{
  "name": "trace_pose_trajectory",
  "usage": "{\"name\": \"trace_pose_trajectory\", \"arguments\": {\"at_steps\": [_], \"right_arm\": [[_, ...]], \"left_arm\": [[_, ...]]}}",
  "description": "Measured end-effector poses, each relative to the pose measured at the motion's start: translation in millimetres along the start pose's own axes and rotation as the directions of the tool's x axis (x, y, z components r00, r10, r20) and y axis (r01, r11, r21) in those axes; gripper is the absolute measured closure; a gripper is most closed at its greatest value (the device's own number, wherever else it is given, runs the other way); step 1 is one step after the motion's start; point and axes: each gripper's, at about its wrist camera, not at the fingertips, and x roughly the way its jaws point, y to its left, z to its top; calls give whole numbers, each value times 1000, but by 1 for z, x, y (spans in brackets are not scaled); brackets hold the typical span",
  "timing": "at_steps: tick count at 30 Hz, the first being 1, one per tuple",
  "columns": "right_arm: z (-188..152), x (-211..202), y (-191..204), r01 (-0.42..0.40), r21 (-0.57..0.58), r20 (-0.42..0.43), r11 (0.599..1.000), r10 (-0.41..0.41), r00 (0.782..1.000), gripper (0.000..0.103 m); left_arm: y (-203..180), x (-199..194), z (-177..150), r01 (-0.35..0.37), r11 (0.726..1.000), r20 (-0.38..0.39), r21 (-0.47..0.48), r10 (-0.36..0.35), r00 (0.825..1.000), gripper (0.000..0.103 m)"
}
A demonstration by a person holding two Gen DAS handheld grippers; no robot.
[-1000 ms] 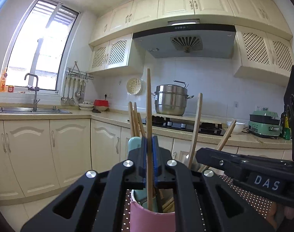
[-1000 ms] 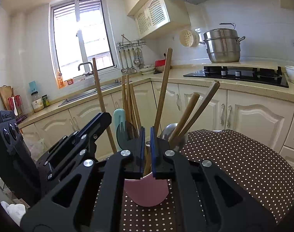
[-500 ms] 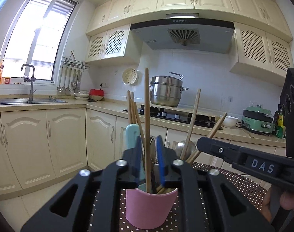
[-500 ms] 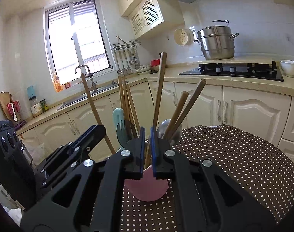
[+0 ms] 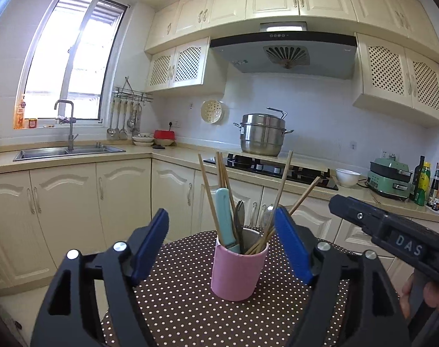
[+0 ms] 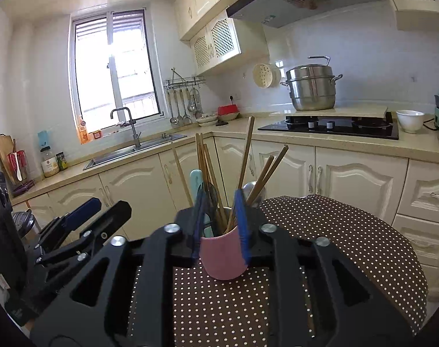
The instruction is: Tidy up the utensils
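A pink cup (image 5: 239,271) stands on a table with a brown dotted cloth (image 5: 176,303). It holds several wooden chopsticks (image 5: 283,185), a teal-handled utensil (image 5: 223,214) and metal spoons. My left gripper (image 5: 220,214) faces the cup from a short way back. Its jaws are opening wide and nothing is between them. In the right wrist view the same cup (image 6: 223,256) shows through the gap of my right gripper (image 6: 219,202). Its jaws are opening and no pad presses on anything. The left gripper (image 6: 101,211) shows at the left there.
The cloth's edge (image 6: 364,231) curves round at the right. Behind run cream cabinets and a counter with a sink (image 5: 66,151), a hob (image 5: 277,167) with a steel pot (image 5: 261,138), a white bowl (image 5: 347,177) and a green appliance (image 5: 388,177). A hand (image 5: 413,297) grips the right tool.
Both grippers were shut on a chopstick over the cup. Both have let go and opened and drawn back from the cup. The chopsticks now stand in the cup.
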Motion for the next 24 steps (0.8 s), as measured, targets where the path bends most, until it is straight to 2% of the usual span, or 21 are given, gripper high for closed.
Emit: {"name": "trace_pose_trajectory", "arguments": {"at_steps": [1,4,10,13,17,24], "right_arm": [[-1,-9,4,0,-2,15,1000,0,1000,47],[-3,-37,21,18,-33,50,999,-16,999,46],[-3,-80,49,57,-94,105,994,-47,993,35],[-4,-99,58,71,-102,127,992,-58,990,32],[-6,-116,66,91,-101,138,991,-77,987,29],[-3,-146,75,125,-114,169,986,-105,980,26]], "left_arm": [[1,-9,3,-2,1000,0,-2,2,1000,28],[1,-35,9,-10,1000,-3,-2,10,1000,22],[-5,-89,20,-17,999,55,27,15,998,20],[-7,-108,25,-23,998,63,50,20,998,19],[-11,-129,30,-63,994,73,88,56,996,13],[-17,-173,40,-86,989,133,123,69,989,12]]}}
